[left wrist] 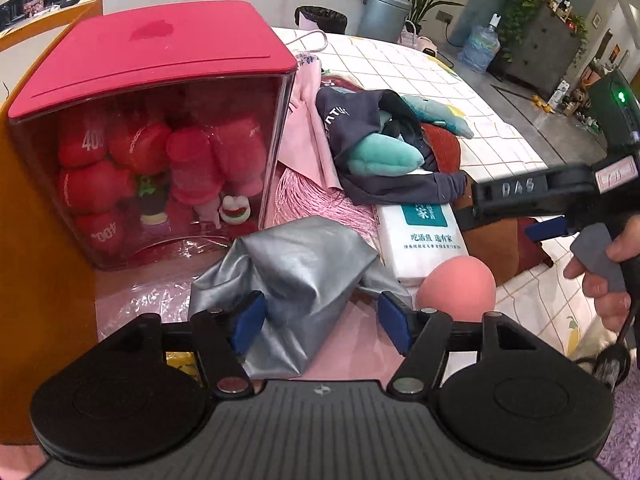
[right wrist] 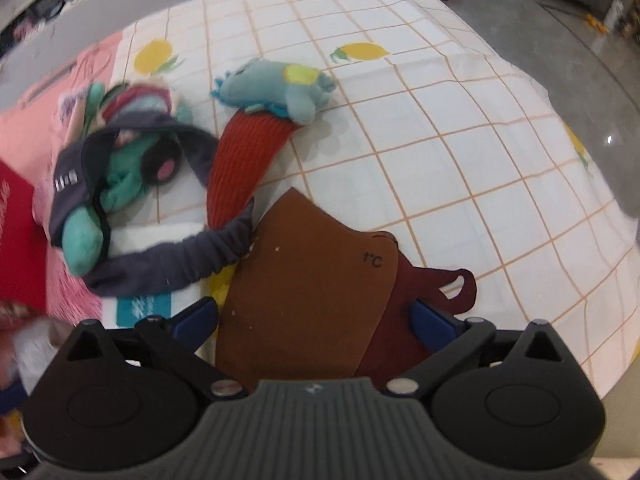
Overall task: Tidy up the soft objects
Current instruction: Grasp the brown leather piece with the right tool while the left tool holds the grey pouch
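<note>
A: In front of your left gripper (left wrist: pixel 320 316) the silver cloth (left wrist: pixel 296 276) is lying between jaws standing apart, pads not pressing it. What's crowding you?

B: The red-lidded clear box (left wrist: pixel 152 132) of plush toys is sitting just behind it, a pink sponge (left wrist: pixel 456 284) and tissue pack (left wrist: pixel 420 232) to its right.

A: Your right gripper (right wrist: pixel 316 320) is gaping wide over the brown mask (right wrist: pixel 304 280), gripping nothing.

B: Only this view is showing the teal plush (right wrist: pixel 276 88) whole, on the checked tablecloth (right wrist: pixel 440 140).
</note>
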A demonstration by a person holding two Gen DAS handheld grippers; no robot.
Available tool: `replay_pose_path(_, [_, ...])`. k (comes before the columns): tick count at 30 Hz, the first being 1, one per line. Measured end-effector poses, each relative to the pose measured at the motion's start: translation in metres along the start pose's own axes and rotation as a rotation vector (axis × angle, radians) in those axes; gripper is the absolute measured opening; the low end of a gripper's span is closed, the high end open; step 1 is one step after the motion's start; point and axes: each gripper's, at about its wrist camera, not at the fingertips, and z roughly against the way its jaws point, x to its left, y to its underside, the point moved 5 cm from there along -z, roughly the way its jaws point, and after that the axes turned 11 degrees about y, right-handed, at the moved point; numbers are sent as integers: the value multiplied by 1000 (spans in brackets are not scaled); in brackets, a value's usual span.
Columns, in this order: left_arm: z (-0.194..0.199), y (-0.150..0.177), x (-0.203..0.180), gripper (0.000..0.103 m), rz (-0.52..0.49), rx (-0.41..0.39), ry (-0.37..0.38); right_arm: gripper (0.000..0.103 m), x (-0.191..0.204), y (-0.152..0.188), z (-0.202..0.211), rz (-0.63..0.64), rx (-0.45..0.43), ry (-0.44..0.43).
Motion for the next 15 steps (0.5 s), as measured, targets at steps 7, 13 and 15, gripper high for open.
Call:
replay_pose_path(7, [1, -10, 16, 36, 133, -9, -33, 89, 7, 7, 9, 104, -68, -3])
replay_pose_path(13, [3, -12, 30, 19, 191, 9, -15, 24, 11, 18, 29, 169, -118, 4])
replay_pose_path(15, [3, -12, 32, 15, 191, 8, -16, 12, 10, 21, 31, 199, -122, 54])
